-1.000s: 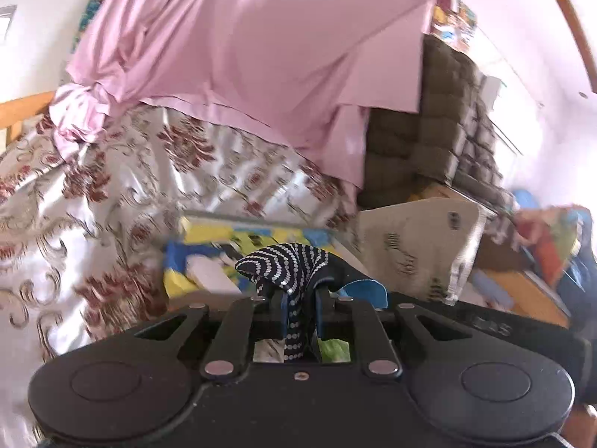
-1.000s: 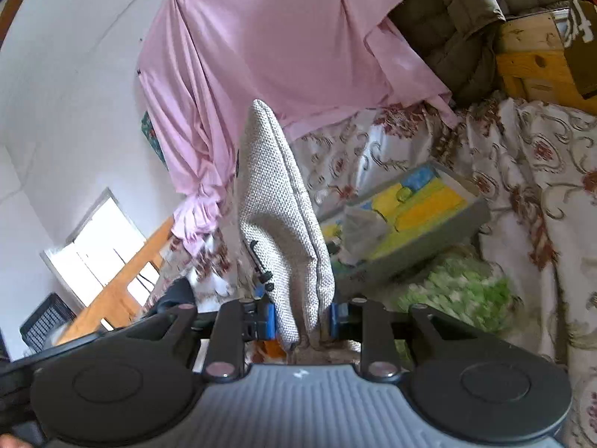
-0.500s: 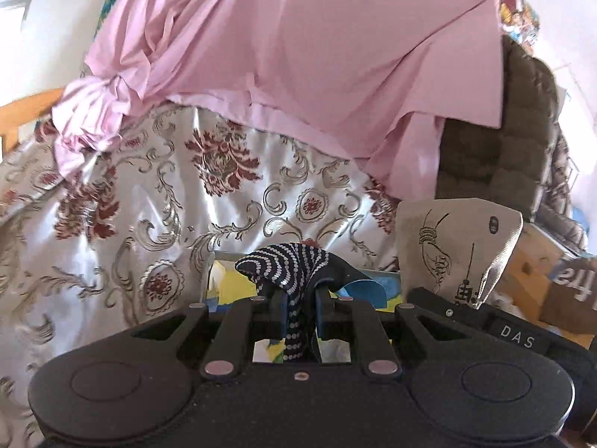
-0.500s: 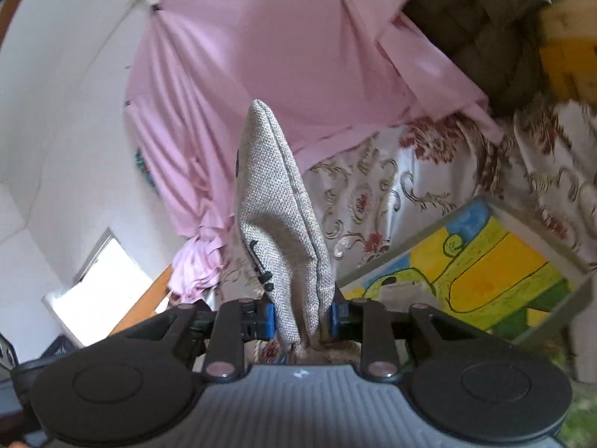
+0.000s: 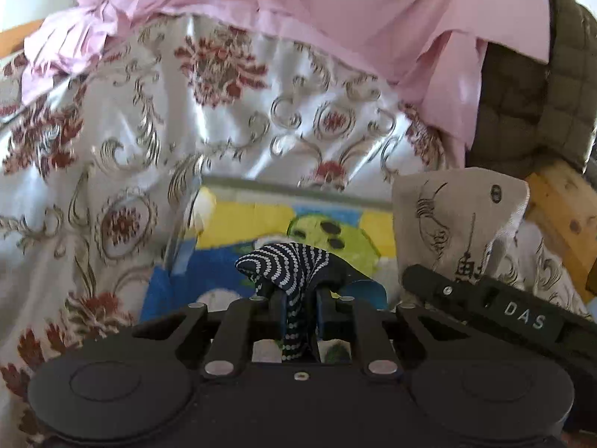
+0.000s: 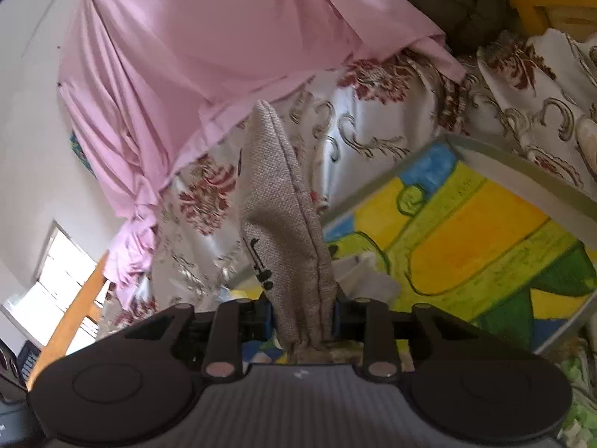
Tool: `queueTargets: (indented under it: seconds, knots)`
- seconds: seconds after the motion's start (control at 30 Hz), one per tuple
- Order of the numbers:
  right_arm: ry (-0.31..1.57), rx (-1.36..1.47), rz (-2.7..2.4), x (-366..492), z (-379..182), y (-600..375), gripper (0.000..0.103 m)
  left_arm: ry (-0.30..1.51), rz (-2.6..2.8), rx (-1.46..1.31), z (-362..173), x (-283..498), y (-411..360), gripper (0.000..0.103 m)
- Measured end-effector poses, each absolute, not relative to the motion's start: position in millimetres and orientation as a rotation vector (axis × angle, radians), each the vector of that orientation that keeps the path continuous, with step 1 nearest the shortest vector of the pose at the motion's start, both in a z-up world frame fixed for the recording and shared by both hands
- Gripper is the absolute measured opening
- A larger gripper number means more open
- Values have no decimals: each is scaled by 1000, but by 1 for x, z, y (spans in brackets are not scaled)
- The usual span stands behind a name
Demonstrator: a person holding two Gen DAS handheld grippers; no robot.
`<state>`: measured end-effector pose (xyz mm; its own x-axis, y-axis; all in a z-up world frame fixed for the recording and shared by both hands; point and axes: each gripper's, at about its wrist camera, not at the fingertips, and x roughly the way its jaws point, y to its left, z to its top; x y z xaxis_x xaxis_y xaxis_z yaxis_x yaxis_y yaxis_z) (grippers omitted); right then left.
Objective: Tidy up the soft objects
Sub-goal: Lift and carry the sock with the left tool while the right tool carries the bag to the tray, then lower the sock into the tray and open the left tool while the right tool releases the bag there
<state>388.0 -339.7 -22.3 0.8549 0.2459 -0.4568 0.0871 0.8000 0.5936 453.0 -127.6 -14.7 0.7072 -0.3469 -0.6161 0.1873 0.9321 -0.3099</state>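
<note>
My left gripper (image 5: 298,306) is shut on a navy cloth with white dots (image 5: 287,265), held above a grey box (image 5: 298,188) with a bright yellow, blue and green painted bottom. My right gripper (image 6: 302,310) is shut on a beige woven pouch with black print (image 6: 280,201), which stands up between the fingers over the same box (image 6: 522,171). The pouch (image 5: 459,216) and the right gripper's body also show at the right of the left wrist view.
The box lies on a bed with a white satin cover with red flowers (image 5: 112,149). A pink sheet (image 5: 335,18) hangs behind. A dark quilted cushion (image 5: 541,93) and a wooden frame (image 5: 559,209) stand at the right. A green-patterned cloth (image 6: 574,384) lies beside the box.
Both grippers have moved closer over the box, which now fills more of each view. Each keeps its hold on its cloth item.
</note>
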Motion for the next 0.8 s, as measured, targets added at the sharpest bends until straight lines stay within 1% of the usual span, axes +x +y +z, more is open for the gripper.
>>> queueTargets:
  seconds: [0.1, 0.13, 0.17, 0.3, 0.37, 0.4, 0.47, 0.5, 0.57, 0.6, 0.67, 0.77, 0.8]
  knots:
    - [559, 646, 78, 387, -24, -342, 43, 767, -292, -227, -21, 455, -130, 16]
    - [561, 651, 76, 387, -24, -344, 46, 774, -288, -223, -22, 455, -130, 17]
    - [562, 657, 77, 386, -23, -345, 53, 778, -281, -218, -22, 455, -131, 19]
    - [565, 657, 64, 384, -21, -348, 62, 776, -249, -194, -21, 453, -130, 24]
    - [574, 668, 60, 384, -22, -351, 68, 775, -239, -184, -20, 452, -130, 33]
    - [579, 675, 57, 384, -22, -352, 70, 773, -226, -182, -19, 451, -130, 36]
    - [581, 679, 62, 383, -21, -354, 75, 770, -216, -180, -18, 450, -130, 51]
    - [578, 675, 58, 382, -19, -355, 76, 766, -210, -177, -17, 449, -130, 54]
    - [566, 663, 43, 379, -14, -356, 85, 755, -199, -166, -14, 446, -129, 59]
    - [561, 663, 38, 378, -12, -357, 86, 752, -196, -163, -12, 445, -129, 61]
    - [549, 671, 32, 375, -9, -360, 90, 742, -183, -160, -7, 441, -127, 69]
    - [531, 673, 16, 371, -2, -366, 95, 725, -172, -173, 1, 434, -123, 74]
    - [524, 670, 7, 370, 0, -368, 96, 720, -168, -176, 5, 432, -122, 74]
